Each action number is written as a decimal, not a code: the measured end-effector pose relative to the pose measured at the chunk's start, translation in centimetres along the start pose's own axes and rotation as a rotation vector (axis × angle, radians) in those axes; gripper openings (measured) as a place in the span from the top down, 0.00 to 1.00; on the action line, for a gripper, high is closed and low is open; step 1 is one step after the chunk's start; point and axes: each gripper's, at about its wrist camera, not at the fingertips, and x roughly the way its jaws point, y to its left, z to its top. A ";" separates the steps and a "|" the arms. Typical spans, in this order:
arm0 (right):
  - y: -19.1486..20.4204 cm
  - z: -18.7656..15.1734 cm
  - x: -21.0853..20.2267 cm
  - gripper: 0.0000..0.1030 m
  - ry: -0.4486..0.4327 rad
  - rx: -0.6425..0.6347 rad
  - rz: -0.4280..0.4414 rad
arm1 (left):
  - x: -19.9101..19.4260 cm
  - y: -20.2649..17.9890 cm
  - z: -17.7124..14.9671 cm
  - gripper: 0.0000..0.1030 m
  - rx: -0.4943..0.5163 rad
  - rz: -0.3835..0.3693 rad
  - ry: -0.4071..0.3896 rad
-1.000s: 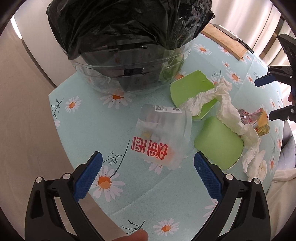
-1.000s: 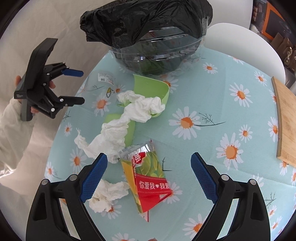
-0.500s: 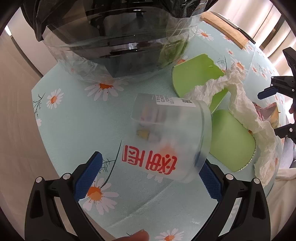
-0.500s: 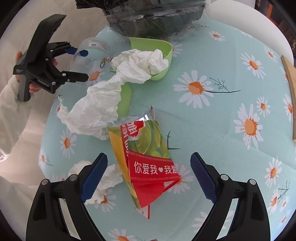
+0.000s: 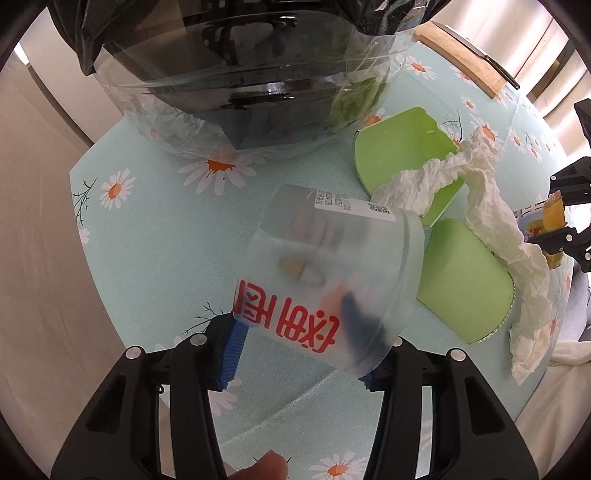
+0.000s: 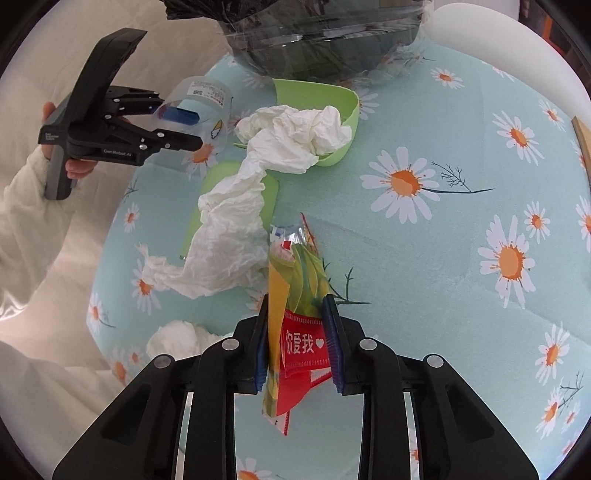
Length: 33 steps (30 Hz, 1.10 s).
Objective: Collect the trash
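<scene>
My left gripper (image 5: 299, 354) is shut on a clear plastic cup (image 5: 325, 280) with red characters, lying on its side just above the table. The cup also shows in the right wrist view (image 6: 199, 99), with the left gripper (image 6: 184, 127) around it. My right gripper (image 6: 297, 347) is shut on a yellow and red snack wrapper (image 6: 295, 314); the wrapper also shows in the left wrist view (image 5: 550, 225). A clear bin lined with a black bag (image 5: 236, 74) stands at the far edge of the table, also seen in the right wrist view (image 6: 325, 33).
Crumpled white tissue (image 6: 255, 199) drapes over a green bowl (image 6: 332, 96) and a green plate (image 5: 465, 280). Another tissue wad (image 6: 177, 336) lies near the left table edge. A wooden board (image 5: 461, 59) sits far right. The tablecloth (image 6: 443, 258) has daisies.
Both grippers moved forward over their items and closed: the left on the plastic cup, the right on the snack wrapper. Both were open a second ago.
</scene>
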 end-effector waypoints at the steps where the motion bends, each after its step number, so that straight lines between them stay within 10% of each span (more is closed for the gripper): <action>1: -0.2 0.0 -0.3 0.80 0.000 -0.003 0.000 | -0.2 0.0 -0.1 0.51 -0.003 0.004 -0.001; 9: -0.7 -0.8 -2.6 0.85 -0.021 -0.045 -0.008 | -2.5 -1.4 -0.9 0.56 -0.026 0.049 -0.007; 12: -0.8 -1.3 -3.5 0.85 -0.025 -0.069 -0.012 | -3.4 -2.4 -1.3 0.92 -0.031 0.074 -0.004; 33: -2.4 -5.0 -8.0 0.85 -0.103 -0.135 0.008 | -7.1 -7.5 -4.1 0.97 -0.139 0.159 0.028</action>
